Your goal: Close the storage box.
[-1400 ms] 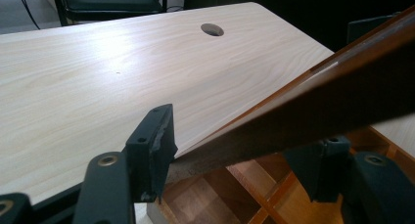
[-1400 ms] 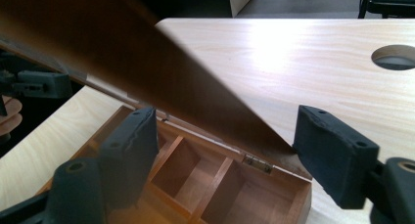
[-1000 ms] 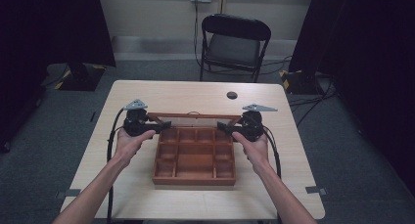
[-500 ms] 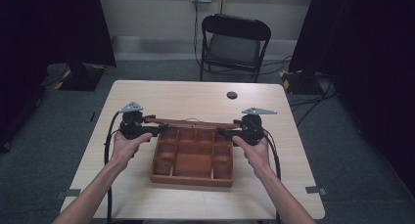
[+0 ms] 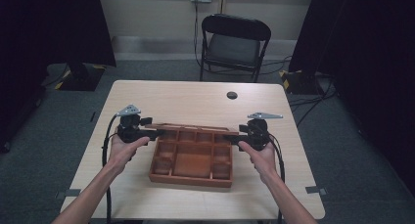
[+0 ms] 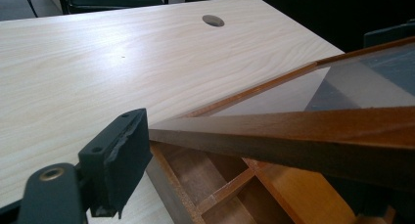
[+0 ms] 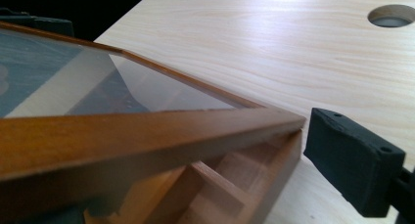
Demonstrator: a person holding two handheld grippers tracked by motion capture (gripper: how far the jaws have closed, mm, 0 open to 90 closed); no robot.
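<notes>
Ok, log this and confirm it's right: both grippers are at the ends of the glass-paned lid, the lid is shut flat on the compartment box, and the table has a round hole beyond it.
One thing is wrong: the lid is not shut flat. The left gripper view shows its framed edge raised above the box, with open compartments visible beneath. The rest stands: the left gripper and the right gripper are at its ends, and the round hole lies beyond.

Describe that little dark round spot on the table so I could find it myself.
Start at the pale wooden table, then look past the brown compartment box toward the black folding chair. Near that far edge sits the round hole, the one dark circle in bare light wood, well apart from the box and both grippers.
</notes>
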